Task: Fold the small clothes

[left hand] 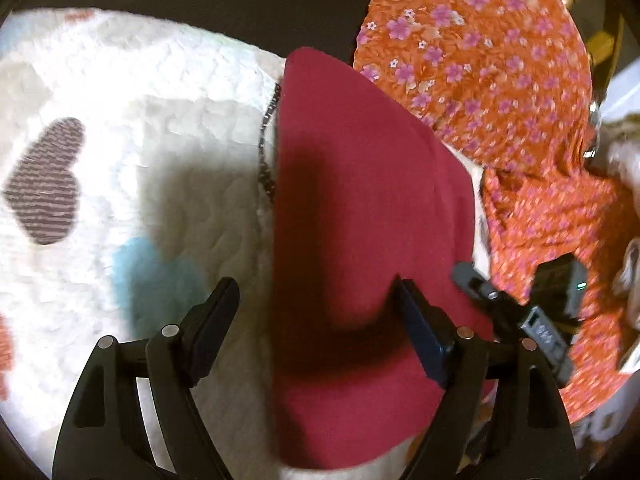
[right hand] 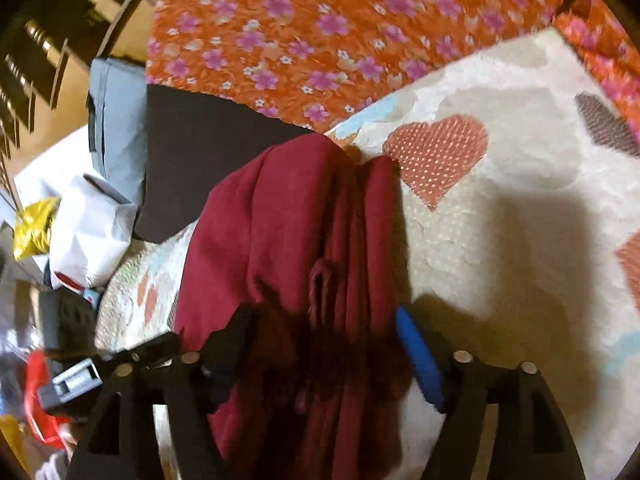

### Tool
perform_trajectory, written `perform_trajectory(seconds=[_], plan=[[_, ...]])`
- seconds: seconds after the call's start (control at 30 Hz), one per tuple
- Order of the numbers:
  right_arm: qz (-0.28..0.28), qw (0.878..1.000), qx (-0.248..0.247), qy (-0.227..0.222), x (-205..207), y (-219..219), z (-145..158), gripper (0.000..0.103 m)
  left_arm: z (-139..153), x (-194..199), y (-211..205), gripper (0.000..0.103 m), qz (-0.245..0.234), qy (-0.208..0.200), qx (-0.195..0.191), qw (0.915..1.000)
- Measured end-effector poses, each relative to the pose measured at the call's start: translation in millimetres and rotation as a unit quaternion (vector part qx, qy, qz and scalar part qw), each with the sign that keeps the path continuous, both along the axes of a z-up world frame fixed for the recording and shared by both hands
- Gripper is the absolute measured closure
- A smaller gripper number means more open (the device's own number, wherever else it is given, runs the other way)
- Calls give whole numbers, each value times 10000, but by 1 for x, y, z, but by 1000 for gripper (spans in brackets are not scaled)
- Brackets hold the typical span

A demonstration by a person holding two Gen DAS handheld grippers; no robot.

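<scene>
A fold of the maroon garment (left hand: 360, 200) looks just laid down, both claws apparently letting go. It lies on the heart-patterned quilt (left hand: 140, 140), near the quilt's edge beside the orange floral cloth (left hand: 500, 80).

The left gripper (left hand: 316, 320) stands wide, gripping nothing: one finger over the bare quilt, the other over the maroon cloth. The right gripper (right hand: 324, 340) is also wide; bunched folds of the garment lie between its fingers, but the pads do not seem to press them.

Next, I judge, the claws must find two free edges and bring them across for another fold.
</scene>
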State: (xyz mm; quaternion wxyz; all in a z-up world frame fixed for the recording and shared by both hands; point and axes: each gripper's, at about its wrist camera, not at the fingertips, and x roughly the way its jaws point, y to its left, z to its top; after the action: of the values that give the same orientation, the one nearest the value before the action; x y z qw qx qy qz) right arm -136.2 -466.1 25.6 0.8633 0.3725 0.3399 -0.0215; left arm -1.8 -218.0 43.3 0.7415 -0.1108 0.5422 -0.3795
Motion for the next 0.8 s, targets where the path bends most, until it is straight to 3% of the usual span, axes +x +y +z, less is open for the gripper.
perform_trajectory(seconds=[0.13, 0.17, 0.2, 0.23, 0.3, 0.33, 0.53, 0.63, 0.7, 0.77, 0.8], plan=[[17, 9997, 174, -160, 13, -4, -6, 26, -2, -2, -14, 13, 30, -297, 0, 9996], [83, 9997, 186, -153, 16, -2, -6, 32, -2, -4, -17, 13, -11, -426, 66, 9991], [94, 9998, 158, -110, 18, 0, -5, 39, -1, -6, -19, 19, -73, -532, 121, 9985], [60, 9999, 109, -82, 18, 2, -3, 43, 1, -8, -20, 38, -189, -576, 66, 9981], [58, 9999, -38, -94, 14, 7, 7, 56, 11, -16, -17, 43, -303, -705, 159, 9969], [68, 9999, -103, -120, 11, 11, 13, 58, 18, -20, -14, 46, -374, -759, 222, 9962], [424, 9988, -62, -245, -25, 54, 45, 61, 54, -67, 35, 46, -574, -827, 561, 9933], [672, 9973, 35, -288, -47, 88, 48, 61, 51, -91, 68, 46, -504, -788, 801, 9924], [809, 9966, -104, -136, -53, 106, 41, 60, 37, -106, 83, 46, -440, -745, 1124, 9899], [798, 9954, -368, 387, -52, 117, 29, 60, 27, -117, 95, 46, -275, -806, 1491, 9852], [687, 9944, -520, 612, -55, 118, 27, 59, 31, -123, 101, 46, -209, -925, 1436, 9851]])
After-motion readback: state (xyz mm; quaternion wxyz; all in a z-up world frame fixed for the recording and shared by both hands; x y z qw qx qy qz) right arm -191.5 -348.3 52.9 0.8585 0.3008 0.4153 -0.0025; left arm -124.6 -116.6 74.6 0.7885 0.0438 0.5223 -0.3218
